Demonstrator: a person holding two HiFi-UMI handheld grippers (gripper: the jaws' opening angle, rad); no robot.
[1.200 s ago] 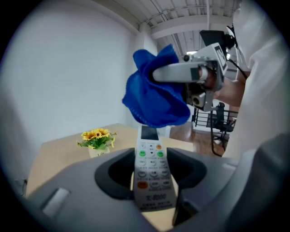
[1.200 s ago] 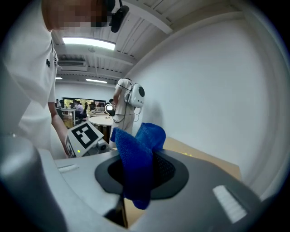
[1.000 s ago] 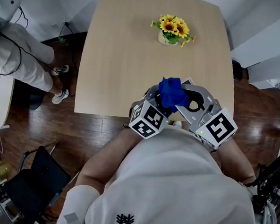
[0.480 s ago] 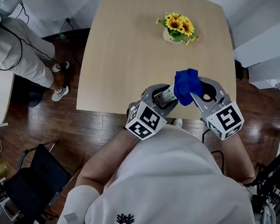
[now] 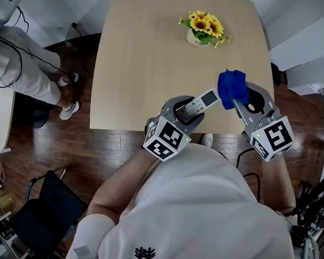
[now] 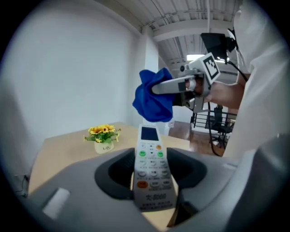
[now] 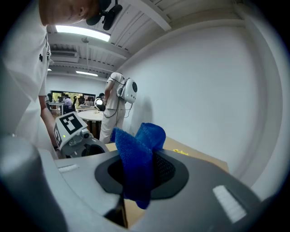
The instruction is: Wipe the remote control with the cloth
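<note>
My left gripper [image 5: 188,108] is shut on a white remote control [image 5: 199,104] with green and orange buttons; it juts forward from the jaws [image 6: 150,167] over the table's near edge. My right gripper [image 5: 239,99] is shut on a bunched blue cloth [image 5: 232,87], held in the air to the right of the remote and apart from it. In the right gripper view the cloth [image 7: 138,158] hangs between the jaws. From the left gripper view the cloth [image 6: 153,100] shows above and beyond the remote's tip.
A small pot of yellow sunflowers [image 5: 202,29] stands at the far side of the light wooden table [image 5: 138,64]. A person in white [image 5: 21,63] stands to the left of the table. A black chair [image 5: 42,212] is on the floor at lower left.
The right gripper has swung to the right with the cloth, off the remote. The remote, covered by the cloth before, now shows in the left gripper, which shifted slightly.
</note>
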